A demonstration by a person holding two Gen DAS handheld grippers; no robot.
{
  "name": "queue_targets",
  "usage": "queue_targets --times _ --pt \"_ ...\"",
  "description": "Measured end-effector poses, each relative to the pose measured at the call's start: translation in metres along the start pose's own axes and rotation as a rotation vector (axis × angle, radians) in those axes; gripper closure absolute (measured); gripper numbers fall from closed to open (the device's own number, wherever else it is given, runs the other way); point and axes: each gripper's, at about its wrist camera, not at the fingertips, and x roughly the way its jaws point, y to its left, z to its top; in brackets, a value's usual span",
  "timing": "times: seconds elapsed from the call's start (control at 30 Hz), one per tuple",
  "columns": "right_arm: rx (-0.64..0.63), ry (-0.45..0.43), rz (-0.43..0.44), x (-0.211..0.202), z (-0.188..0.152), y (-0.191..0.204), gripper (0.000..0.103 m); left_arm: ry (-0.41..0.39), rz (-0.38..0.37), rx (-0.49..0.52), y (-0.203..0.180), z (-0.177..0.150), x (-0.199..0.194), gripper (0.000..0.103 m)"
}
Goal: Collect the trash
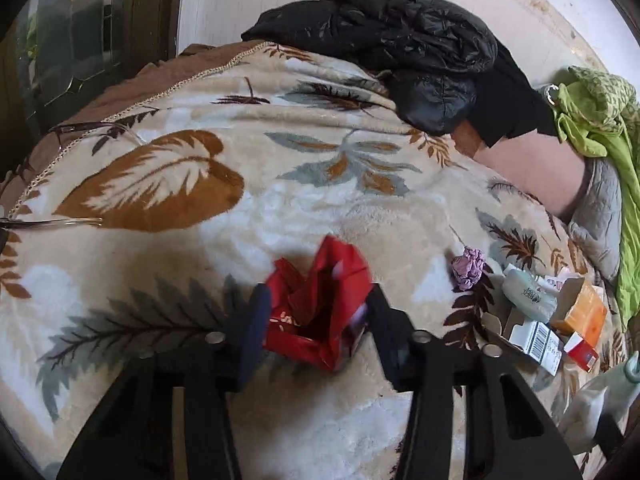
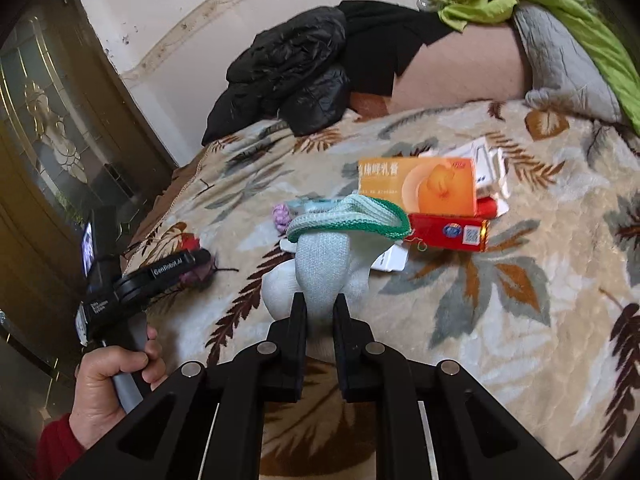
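A crumpled red packet (image 1: 320, 304) lies on the leaf-patterned blanket (image 1: 280, 184), and my left gripper (image 1: 318, 316) is shut on it, one finger against each side. In the right wrist view my right gripper (image 2: 320, 306) is shut on a pale sock (image 2: 324, 256) with a green cuff, lifted a little off the blanket (image 2: 500, 300). Behind the sock lie an orange box (image 2: 420, 184), a red box (image 2: 448, 232), white boxes (image 2: 490, 168) and a purple paper wad (image 2: 280, 216). The left gripper (image 2: 200, 262) also shows there, held by a person's hand (image 2: 116, 376).
The pile of boxes (image 1: 560, 320) and the purple wad (image 1: 468, 268) sit right of the red packet. A black jacket (image 1: 400, 40) lies at the bed's far side, with green cloth (image 1: 600, 120) and a grey pillow (image 2: 560, 60) beside it. Eyeglasses (image 1: 60, 222) rest at the left. A glass-panelled door (image 2: 40, 140) stands beyond.
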Motion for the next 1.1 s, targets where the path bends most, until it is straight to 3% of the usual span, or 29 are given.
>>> queue_targets --times 0.23,0.4,0.57,0.73,1.1 --pt "0.024 -0.050 -0.025 -0.017 0.003 -0.010 0.090 -0.110 -0.040 0.112 -0.029 -0.018 -0.047 0.075" --pt "0.013 -0.101 -0.068 -0.042 -0.002 -0.016 0.090 -0.116 -0.146 0.191 -0.062 -0.050 -0.084 0.075" --pt "-0.004 -0.121 -0.089 -0.071 -0.020 -0.023 0.090 -0.114 -0.194 0.318 -0.097 -0.092 -0.120 0.075" --pt "-0.002 -0.113 -0.112 -0.089 -0.038 -0.033 0.090 -0.159 -0.159 0.432 -0.121 -0.130 -0.146 0.075" --pt "-0.001 -0.113 -0.131 -0.082 -0.033 -0.040 0.090 -0.195 -0.070 0.488 -0.128 -0.130 -0.130 0.075"
